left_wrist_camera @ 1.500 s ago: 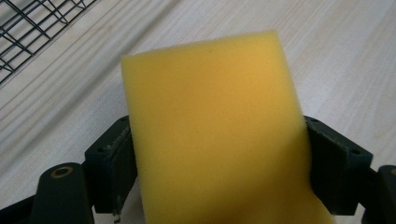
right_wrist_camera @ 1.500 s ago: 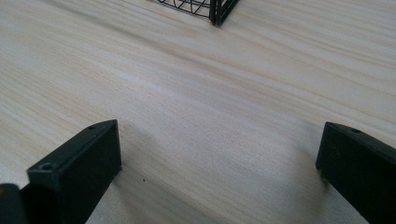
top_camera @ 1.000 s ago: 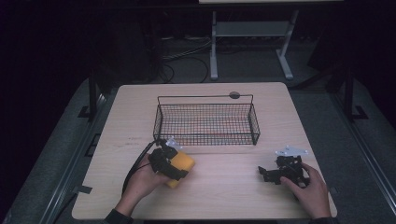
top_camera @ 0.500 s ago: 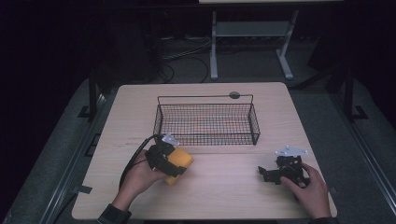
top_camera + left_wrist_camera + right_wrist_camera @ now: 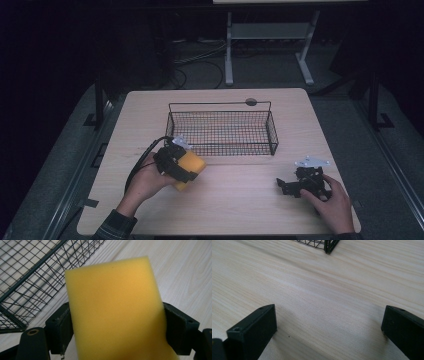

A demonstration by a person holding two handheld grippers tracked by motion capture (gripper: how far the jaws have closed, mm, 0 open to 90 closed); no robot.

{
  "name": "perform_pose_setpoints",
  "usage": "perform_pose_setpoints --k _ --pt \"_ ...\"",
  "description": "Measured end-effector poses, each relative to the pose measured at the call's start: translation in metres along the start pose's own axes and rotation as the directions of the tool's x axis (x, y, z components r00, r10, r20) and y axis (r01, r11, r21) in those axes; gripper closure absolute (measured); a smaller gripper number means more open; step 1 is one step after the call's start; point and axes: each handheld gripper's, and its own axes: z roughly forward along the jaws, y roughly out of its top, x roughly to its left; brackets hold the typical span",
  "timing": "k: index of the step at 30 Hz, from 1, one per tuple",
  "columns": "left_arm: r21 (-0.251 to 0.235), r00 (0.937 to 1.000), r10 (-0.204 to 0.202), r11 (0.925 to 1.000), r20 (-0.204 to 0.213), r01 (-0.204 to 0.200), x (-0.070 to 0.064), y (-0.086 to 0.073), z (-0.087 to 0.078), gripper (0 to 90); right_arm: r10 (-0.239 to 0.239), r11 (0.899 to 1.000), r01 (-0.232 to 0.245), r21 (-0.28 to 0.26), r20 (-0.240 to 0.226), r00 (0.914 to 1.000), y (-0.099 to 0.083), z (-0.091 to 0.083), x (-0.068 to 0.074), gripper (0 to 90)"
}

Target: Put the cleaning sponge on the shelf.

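Left gripper (image 5: 186, 167) clamps yellow sponge (image 5: 115, 312) near table's (image 5: 240, 210) front-left, beside wire basket (image 5: 222, 131); right gripper (image 5: 286, 186) spread wide, front-right. No readable writing.

The sponge (image 5: 117, 312), in the middle of the left gripper view, is soft yellow foam with a fine, matt, slightly grainy face and no shine. The left gripper (image 5: 117, 333) that clamps it has matt black plastic jaws, their inner pads a little rough and scuffed pale at the edge. At the upper left of that view the basket (image 5: 32, 272) is thin dark metal wire in a grid, coated and faintly glossy. The table (image 5: 332, 290) across the right gripper view is pale wood-grain, smooth with a dull satin sheen. The right gripper (image 5: 329, 327) at the bottom has plain matt black plastic jaws.
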Motion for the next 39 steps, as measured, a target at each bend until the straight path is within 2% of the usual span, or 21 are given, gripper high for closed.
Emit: perform_pose_setpoints --k 15,26,39 --pt "0.001 0.9997 0.025 0.9997 -0.004 -0.025 0.011 0.018 -0.014 19.8 0.001 1.0 -0.001 0.0 -0.002 1.0 0.0 0.0 0.0 0.0" --pt "-0.017 0.9998 0.015 0.9997 -0.016 -0.015 0.026 0.03 -0.024 19.8 0.002 1.0 -0.002 -0.001 -0.001 1.0 0.0 0.0 0.0 0.0" --pt "-0.008 0.9993 0.016 0.9998 -0.035 -0.016 0.042 0.046 -0.031 19.8 0.0 1.0 0.0 -0.003 0.0 1.0 0.0 0.0 0.0 0.0"
